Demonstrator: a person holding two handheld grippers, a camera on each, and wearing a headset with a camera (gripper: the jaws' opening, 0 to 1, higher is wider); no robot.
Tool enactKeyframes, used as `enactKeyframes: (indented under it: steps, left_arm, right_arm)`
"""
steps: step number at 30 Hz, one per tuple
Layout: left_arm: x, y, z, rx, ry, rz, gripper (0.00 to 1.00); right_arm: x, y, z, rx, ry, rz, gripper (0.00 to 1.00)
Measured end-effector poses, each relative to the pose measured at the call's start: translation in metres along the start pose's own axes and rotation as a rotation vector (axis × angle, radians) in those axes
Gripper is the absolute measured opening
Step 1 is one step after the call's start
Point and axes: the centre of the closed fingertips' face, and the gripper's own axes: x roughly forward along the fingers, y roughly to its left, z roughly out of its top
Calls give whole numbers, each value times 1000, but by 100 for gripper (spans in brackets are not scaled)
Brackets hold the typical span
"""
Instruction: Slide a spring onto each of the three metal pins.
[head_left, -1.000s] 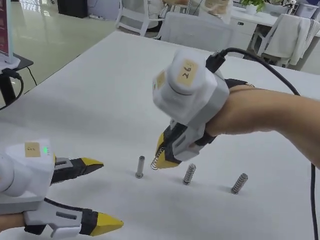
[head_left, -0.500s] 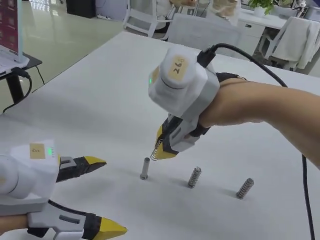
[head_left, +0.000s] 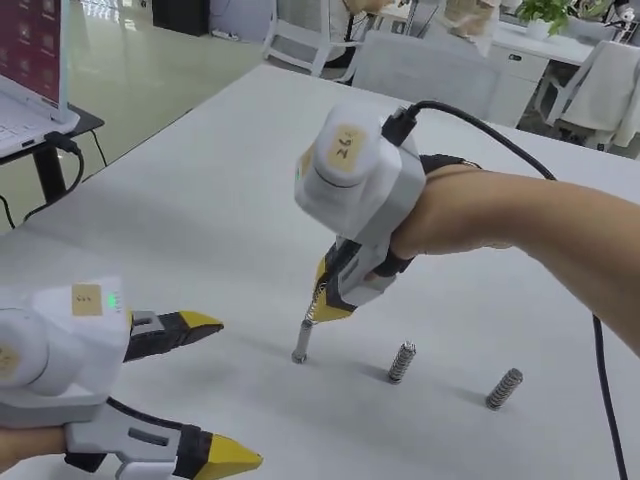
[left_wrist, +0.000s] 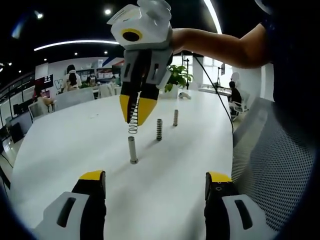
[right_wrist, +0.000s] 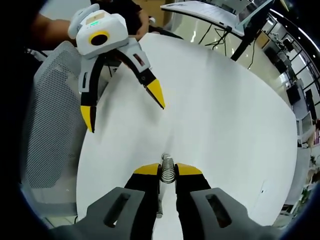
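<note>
The last spring (head_left: 316, 304) is pinched between the tips of the right claw (head_left: 326, 311), its lower end right at the top of the one bare pin (head_left: 301, 342) on the bench (head_left: 190, 200); I cannot tell if they touch. If the coil's open end comes down off-centre or tilted, it may catch the pin's rim, buckle sideways or spring out of the grip. An angled push could also tip the pin or knock the nearest sprung pin (head_left: 401, 361), and the left claw (head_left: 228, 392), spread wide and holding nothing, hovers too far off to steady anything.
</note>
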Motion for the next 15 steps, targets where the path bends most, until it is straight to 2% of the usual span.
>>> enactKeyframes:
  steps: [15]
  left_arm:
    - [0,2,1,-3,-8,-1,75]
  right_arm:
    - [10,-2,-3,8,15,19,9]
